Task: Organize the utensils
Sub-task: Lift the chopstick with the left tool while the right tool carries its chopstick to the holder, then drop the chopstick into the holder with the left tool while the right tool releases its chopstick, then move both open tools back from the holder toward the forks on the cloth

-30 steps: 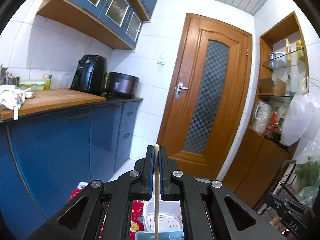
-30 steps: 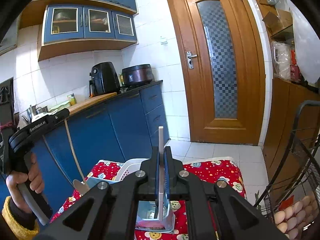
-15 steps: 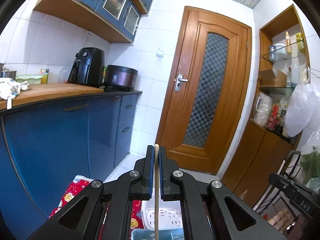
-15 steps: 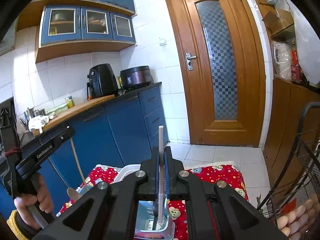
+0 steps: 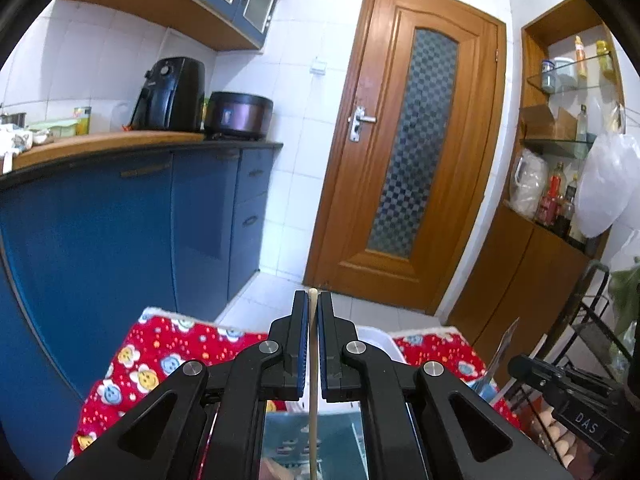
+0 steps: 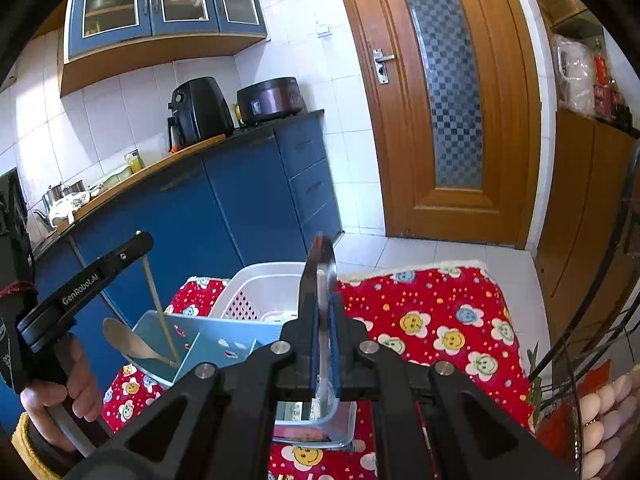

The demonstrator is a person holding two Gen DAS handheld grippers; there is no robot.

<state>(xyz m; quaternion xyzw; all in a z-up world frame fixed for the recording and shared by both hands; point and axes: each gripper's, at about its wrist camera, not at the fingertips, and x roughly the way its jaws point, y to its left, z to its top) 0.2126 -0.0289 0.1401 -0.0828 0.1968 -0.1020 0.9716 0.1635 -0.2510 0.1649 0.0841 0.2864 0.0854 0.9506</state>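
Observation:
My left gripper (image 5: pixel 313 300) is shut on a thin wooden chopstick (image 5: pixel 312 400) held upright; its lower end reaches into a light blue utensil holder (image 5: pixel 312 440). In the right wrist view the left gripper (image 6: pixel 138 240) holds that chopstick (image 6: pixel 160 312) down into the blue holder (image 6: pixel 216 344), beside a wooden spoon (image 6: pixel 128 340) leaning there. My right gripper (image 6: pixel 322 276) is shut on a flat metal utensil (image 6: pixel 325 320), blurred, standing over a clear plastic container (image 6: pixel 316 428). A white basket (image 6: pixel 264 288) sits behind the holder.
A red flower-patterned cloth (image 6: pixel 432 320) covers the table. Blue cabinets (image 6: pixel 240 208) stand to the left, a wooden door (image 6: pixel 448 100) ahead. A wire rack with eggs (image 6: pixel 604 408) is at the right edge.
Both grippers have tilted and moved down toward the table. The chopstick's end now sits in the blue holder. The right gripper's utensil has lowered over the clear container.

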